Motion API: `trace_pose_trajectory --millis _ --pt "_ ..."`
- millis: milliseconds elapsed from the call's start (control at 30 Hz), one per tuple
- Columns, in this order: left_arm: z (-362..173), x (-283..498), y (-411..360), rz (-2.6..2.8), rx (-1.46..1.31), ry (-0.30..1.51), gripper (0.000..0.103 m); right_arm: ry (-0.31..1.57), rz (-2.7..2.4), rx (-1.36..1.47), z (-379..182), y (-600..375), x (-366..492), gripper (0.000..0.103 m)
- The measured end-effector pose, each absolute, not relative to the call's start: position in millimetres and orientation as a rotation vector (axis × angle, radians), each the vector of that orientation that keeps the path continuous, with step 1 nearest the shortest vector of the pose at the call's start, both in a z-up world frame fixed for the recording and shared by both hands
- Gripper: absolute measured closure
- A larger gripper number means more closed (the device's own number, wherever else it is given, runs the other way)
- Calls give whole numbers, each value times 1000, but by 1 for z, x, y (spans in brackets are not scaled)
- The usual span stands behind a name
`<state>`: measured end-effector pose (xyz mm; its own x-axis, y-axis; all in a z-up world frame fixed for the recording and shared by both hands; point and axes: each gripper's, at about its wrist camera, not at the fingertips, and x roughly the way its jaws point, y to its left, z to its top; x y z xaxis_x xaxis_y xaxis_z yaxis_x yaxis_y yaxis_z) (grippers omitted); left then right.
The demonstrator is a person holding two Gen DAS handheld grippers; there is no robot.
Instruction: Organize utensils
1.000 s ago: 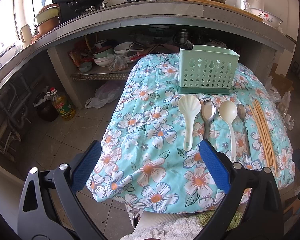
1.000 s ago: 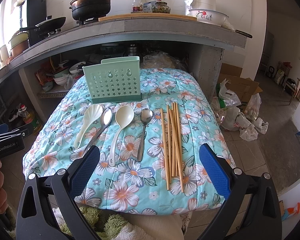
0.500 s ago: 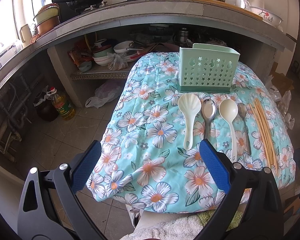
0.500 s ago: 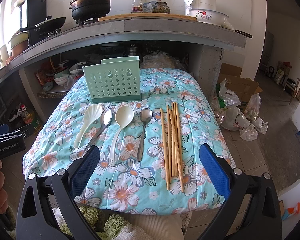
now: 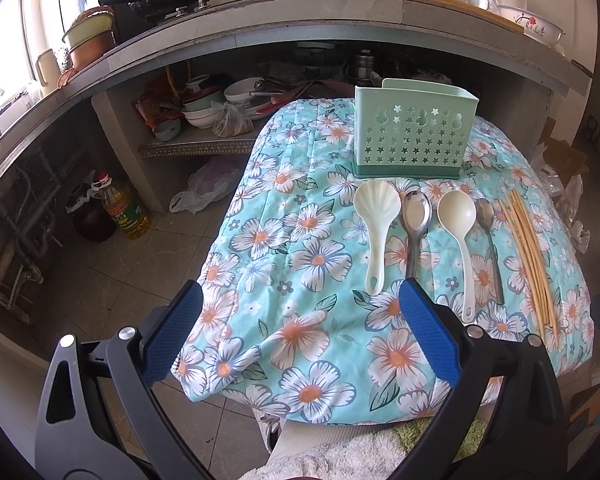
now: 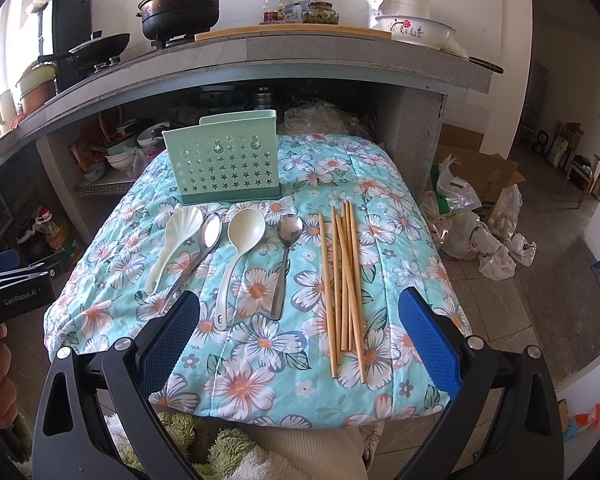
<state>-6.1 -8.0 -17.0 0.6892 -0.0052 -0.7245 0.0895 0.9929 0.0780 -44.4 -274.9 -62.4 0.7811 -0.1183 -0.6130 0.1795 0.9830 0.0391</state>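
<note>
A mint green utensil holder (image 5: 414,136) (image 6: 224,164) with star holes stands upright at the far end of a table under a floral cloth (image 5: 308,264) (image 6: 260,344). In front of it lie a white shell-shaped spoon (image 5: 376,216) (image 6: 176,240), a metal spoon (image 5: 416,220) (image 6: 204,240), a cream ladle (image 5: 458,224) (image 6: 240,244), a smaller metal spoon (image 5: 488,236) (image 6: 286,252) and several wooden chopsticks (image 5: 528,256) (image 6: 342,276). My left gripper (image 5: 300,328) hangs open over the near left corner. My right gripper (image 6: 300,328) is open above the near edge, nothing between its fingers.
Behind the table runs a concrete counter (image 6: 340,52) with a pot (image 6: 182,8), a pan, bottles and a bowl (image 6: 414,28). Dishes fill the shelf (image 5: 216,108) beneath. An oil bottle (image 5: 122,208) stands on the floor left; plastic bags (image 6: 472,232) and a box lie right.
The left gripper has drifted slightly, so the table sits a touch lower and further right in its view. The right gripper and the utensils have not moved.
</note>
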Motion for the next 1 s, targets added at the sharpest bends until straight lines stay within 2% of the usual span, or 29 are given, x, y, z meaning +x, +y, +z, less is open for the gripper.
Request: trace_pose_trajectory --millis 667,1000 --pt "-34 29 4 -72 114 833 8 677 -153 11 -82 -274 -17 6" --pt "-61 55 15 -275 23 874 8 671 -100 79 -90 -280 -8 6"
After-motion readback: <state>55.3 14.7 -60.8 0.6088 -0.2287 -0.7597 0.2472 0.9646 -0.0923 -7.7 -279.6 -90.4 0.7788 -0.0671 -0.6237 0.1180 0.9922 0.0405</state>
